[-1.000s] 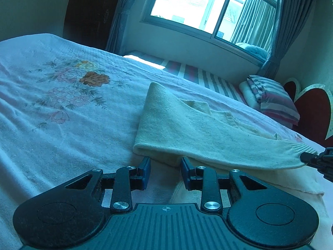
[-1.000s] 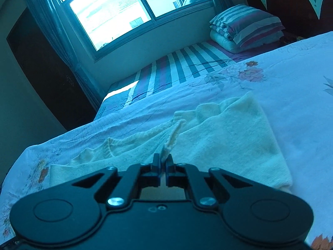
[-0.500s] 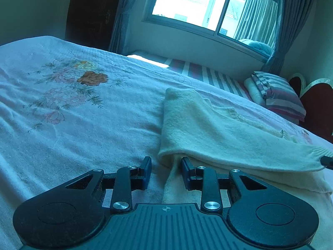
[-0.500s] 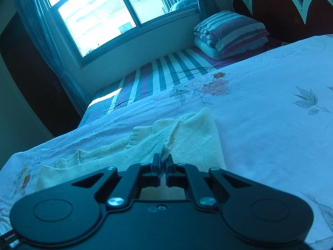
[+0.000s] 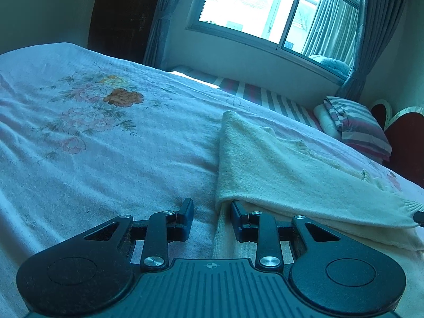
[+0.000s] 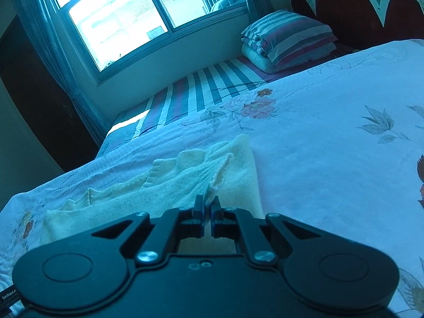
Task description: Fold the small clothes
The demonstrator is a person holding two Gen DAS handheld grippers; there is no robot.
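Note:
A cream knitted sweater (image 5: 278, 167) lies on the floral bedspread (image 5: 92, 145), its top layer folded over onto itself. My left gripper (image 5: 212, 214) is open and empty, low over the bed at the sweater's near folded corner, the right finger touching the fold's edge. My right gripper (image 6: 207, 206) is shut on a pinch of the sweater (image 6: 190, 182) at its ribbed edge, holding it just above the lower layer. The right gripper's tip shows at the far right edge of the left wrist view (image 5: 419, 216).
The bedspread (image 6: 331, 145) spreads wide on both sides of the sweater. A striped sheet (image 6: 201, 90) and folded striped pillows (image 6: 288, 37) lie toward the window wall. A dark red headboard (image 6: 357, 5) stands behind them.
My right gripper has carried the held sweater edge across, so the fold has narrowed and drawn further over. My left gripper stays open by the fold's corner.

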